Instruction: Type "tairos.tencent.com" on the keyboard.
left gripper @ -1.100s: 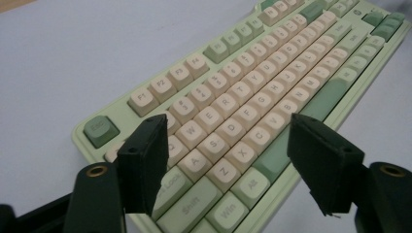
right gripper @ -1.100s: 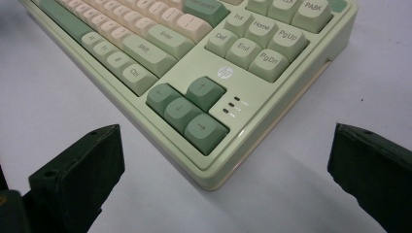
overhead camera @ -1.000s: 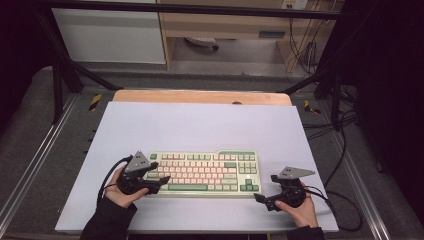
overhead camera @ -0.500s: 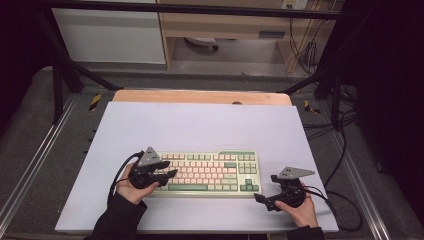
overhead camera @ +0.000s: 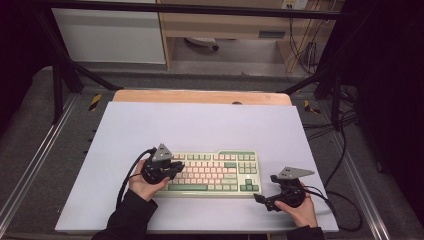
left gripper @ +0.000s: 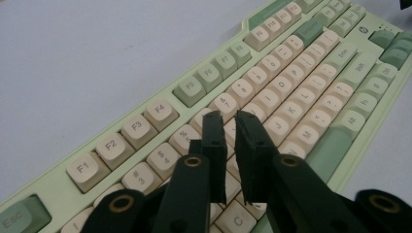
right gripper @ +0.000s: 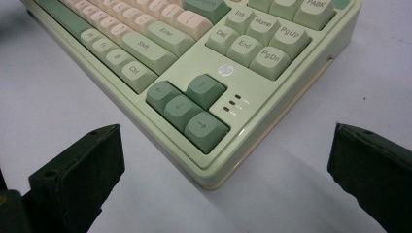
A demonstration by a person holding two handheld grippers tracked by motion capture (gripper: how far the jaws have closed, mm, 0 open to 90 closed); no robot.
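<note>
Left gripper (left gripper: 231, 119) now over keyboard (overhead camera: 215, 172), was at its left edge; jaws just closing, nearly together, nothing between, tips above letter keys (left gripper: 272, 104). Looks set for key press. Right gripper (right gripper: 223, 160) wide open, keyboard's arrow-key corner between its fingers (right gripper: 82, 165).

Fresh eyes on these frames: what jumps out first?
The green-and-cream keyboard at the near middle of the pale table. The left gripper hangs over the keyboard's left-hand keys; its jaws have just been closing and stand nearly together, with nothing between them. The right gripper sits off the keyboard's near right corner with its jaws wide apart, facing the arrow keys.
</note>
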